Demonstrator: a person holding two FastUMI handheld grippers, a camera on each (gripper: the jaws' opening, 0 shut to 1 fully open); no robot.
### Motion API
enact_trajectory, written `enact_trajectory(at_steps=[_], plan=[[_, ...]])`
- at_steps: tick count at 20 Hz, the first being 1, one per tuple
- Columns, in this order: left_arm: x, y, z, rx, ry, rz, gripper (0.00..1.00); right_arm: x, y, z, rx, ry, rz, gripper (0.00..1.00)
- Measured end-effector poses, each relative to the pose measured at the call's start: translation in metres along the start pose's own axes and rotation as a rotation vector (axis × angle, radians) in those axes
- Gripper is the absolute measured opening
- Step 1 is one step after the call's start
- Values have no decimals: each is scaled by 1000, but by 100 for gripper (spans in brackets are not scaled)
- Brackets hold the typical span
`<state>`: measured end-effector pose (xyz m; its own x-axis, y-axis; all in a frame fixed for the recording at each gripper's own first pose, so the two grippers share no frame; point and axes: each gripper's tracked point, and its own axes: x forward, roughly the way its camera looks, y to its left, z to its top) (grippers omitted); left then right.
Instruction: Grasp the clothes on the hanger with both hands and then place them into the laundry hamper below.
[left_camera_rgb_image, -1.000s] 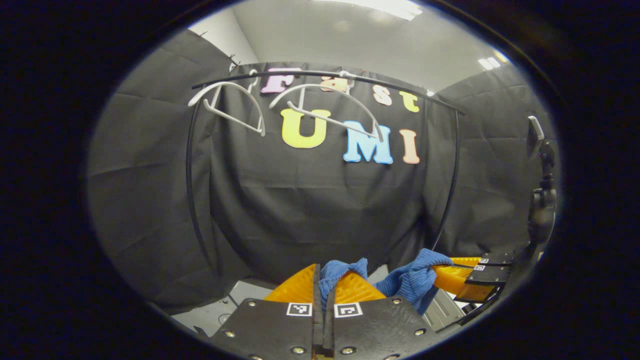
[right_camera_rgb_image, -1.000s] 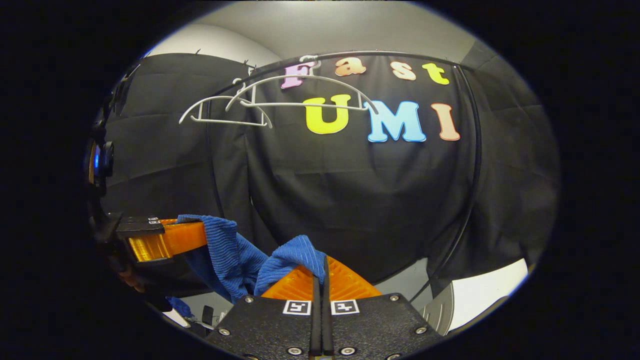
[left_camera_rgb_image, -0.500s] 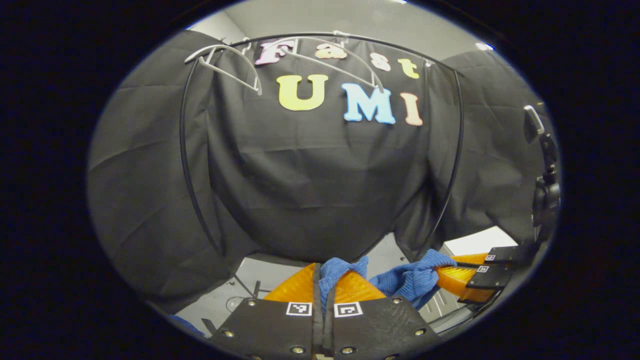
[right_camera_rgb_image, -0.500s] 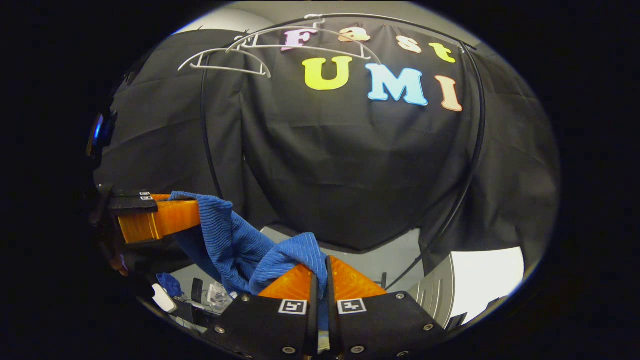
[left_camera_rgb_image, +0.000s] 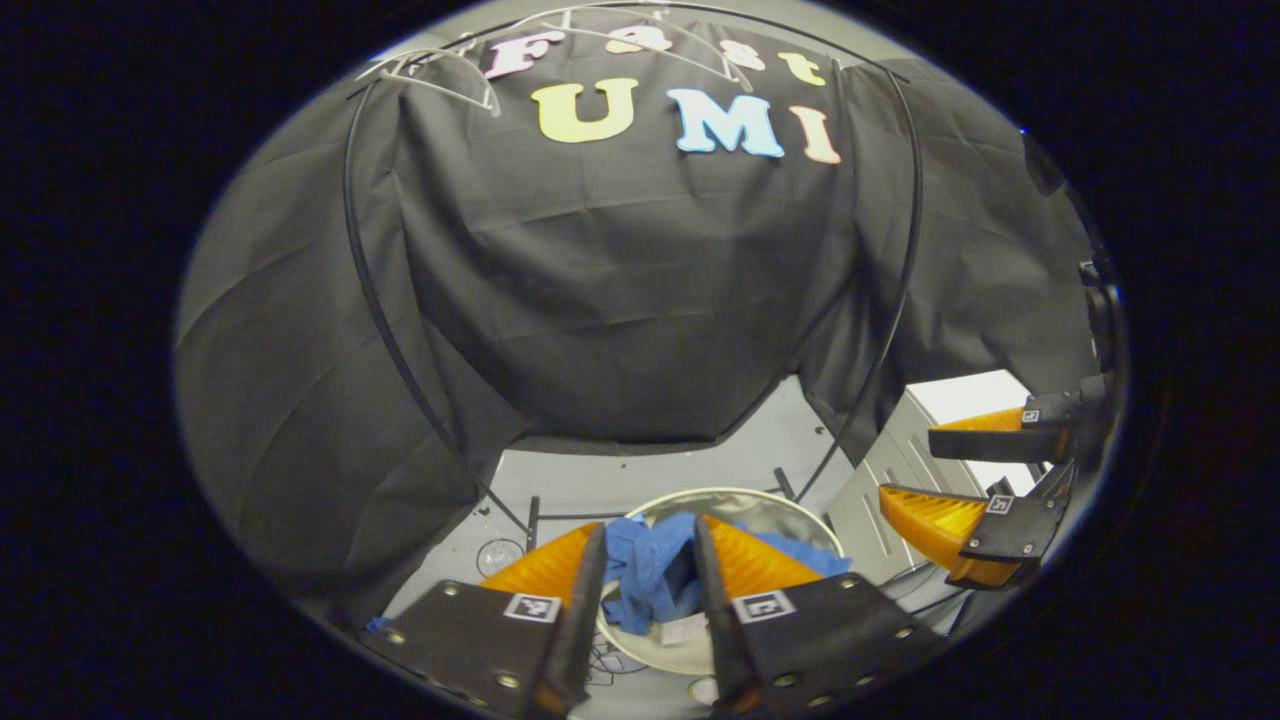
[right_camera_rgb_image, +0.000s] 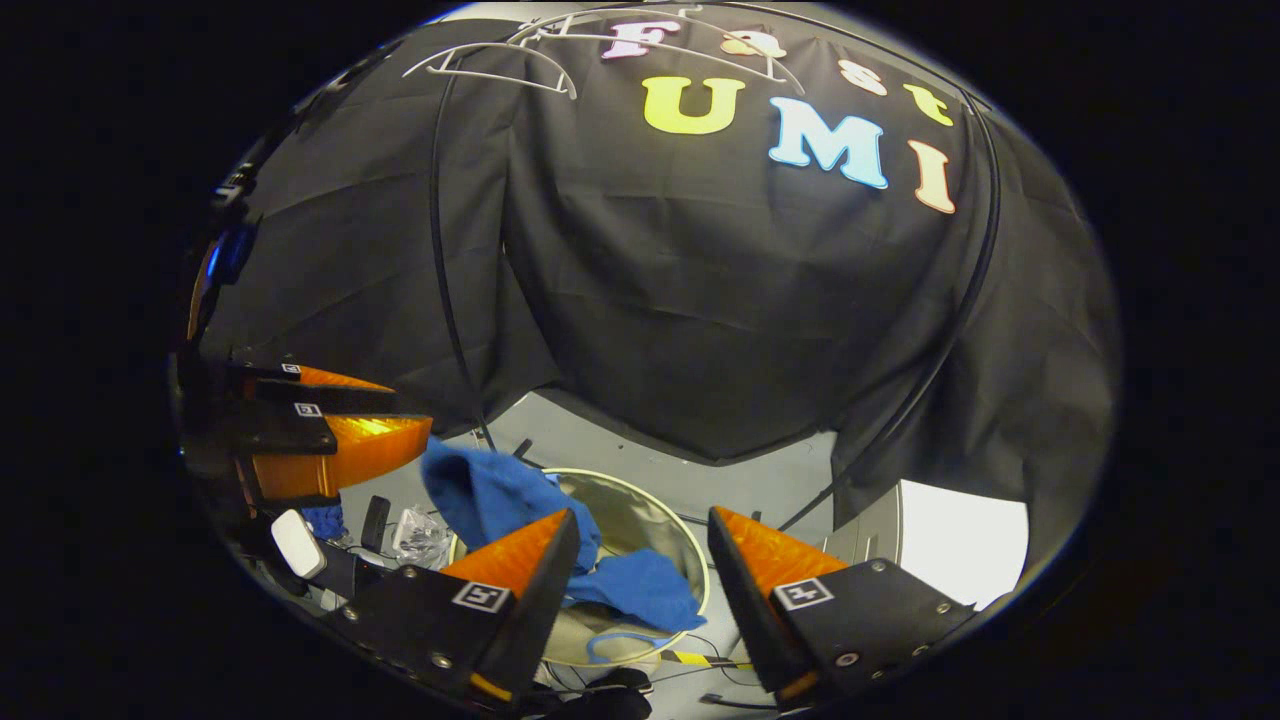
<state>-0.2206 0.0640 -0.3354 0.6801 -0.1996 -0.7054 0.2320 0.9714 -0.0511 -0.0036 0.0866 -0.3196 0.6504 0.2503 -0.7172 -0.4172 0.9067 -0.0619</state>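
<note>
Left gripper (left_camera_rgb_image: 648, 560), bottom centre of the left gripper view: fingers apart, nothing clamped between them, the gap framing the crumpled blue ribbed-knit garment (left_camera_rgb_image: 650, 575) below. Right gripper (right_camera_rgb_image: 640, 560), bottom centre of the right gripper view: fingers spread wide, gripping nothing. The blue garment (right_camera_rgb_image: 560, 540) lies over the near rim and down into the round pale-rimmed laundry hamper (right_camera_rgb_image: 655, 500), lower centre of the frame; in the left gripper view that hamper (left_camera_rgb_image: 760, 500) sits just beyond the fingertips with the cloth inside it. Far lower right of the left gripper view: the right gripper (left_camera_rgb_image: 950, 470) seen side-on, its fingers parted. Left edge of the right gripper view: the left gripper (right_camera_rgb_image: 400, 415), side-on; whether its fingers are apart cannot be told from that angle. Small clutter lies on the grey floor (right_camera_rgb_image: 640, 460) at lower left, too small to identify. Beyond the hamper: thin black metal garment rack (left_camera_rgb_image: 375, 300) arching up both sides of the frame. Upper left: bare white plastic hangers (right_camera_rgb_image: 500, 60) on the rack's top bar, against the black cloth wall (left_camera_rgb_image: 620, 300).
</note>
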Motion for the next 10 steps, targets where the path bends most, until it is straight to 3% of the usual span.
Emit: enact_trajectory(at_steps=[1,3,8,10], plan=[[-5,7,6,-4,-20,12,62,-2,-3,4,11,-8,-7,89],[-15,19,21,-12,-63,39,94,-7,-7,14,36,-35,-20,94],[-49,44,77,-63,-204,86,94,-33,-23,62,70,-157,-59,95],[-67,51,110,-77,-279,97,100,-49,-31,86,84,-217,-72,95]])
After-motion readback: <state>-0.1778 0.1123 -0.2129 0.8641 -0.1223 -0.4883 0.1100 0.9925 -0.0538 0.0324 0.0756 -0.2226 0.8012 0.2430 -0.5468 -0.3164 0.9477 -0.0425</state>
